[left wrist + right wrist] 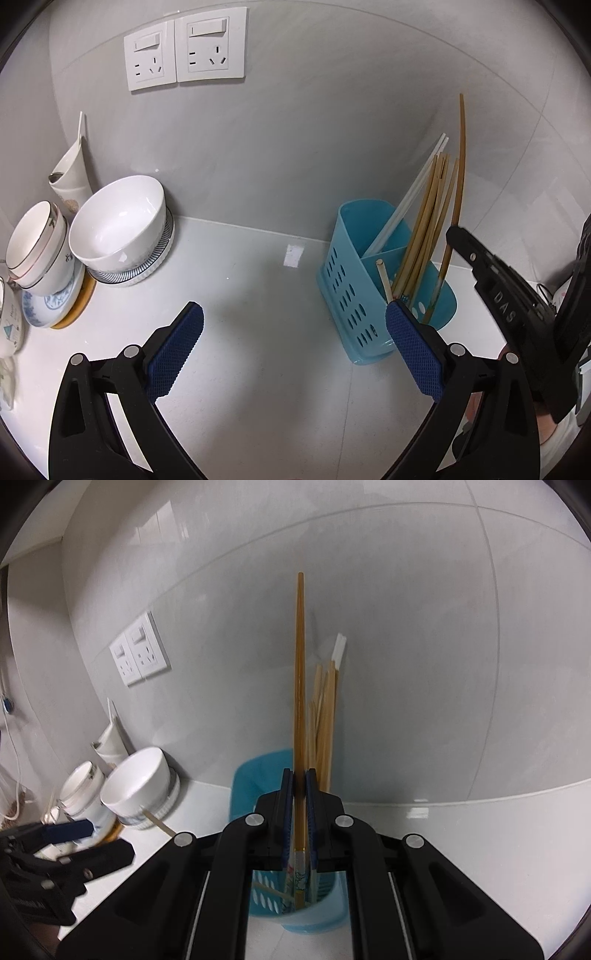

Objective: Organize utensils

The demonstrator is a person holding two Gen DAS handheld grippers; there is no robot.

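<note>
A light blue perforated utensil holder [351, 295] [258, 771] stands on the white counter by the wall. Several bamboo and white chopsticks [432, 221] lean in it. My right gripper [300, 775] is shut on one long brown chopstick [300, 664] [460, 155]. That chopstick stands nearly upright, with its painted lower end inside the holder. A short wooden stick [384, 280] leans out of the front compartment. My left gripper [293, 314] hangs open over bare counter just left of the holder, holding nothing.
At the left stand a white bowl [118, 221] on a striped dish, stacked cups and plates [40, 254], and a tall white ceramic holder [72, 173]. Two wall sockets [184, 48] sit above. A small white patch [294, 254] lies on the counter.
</note>
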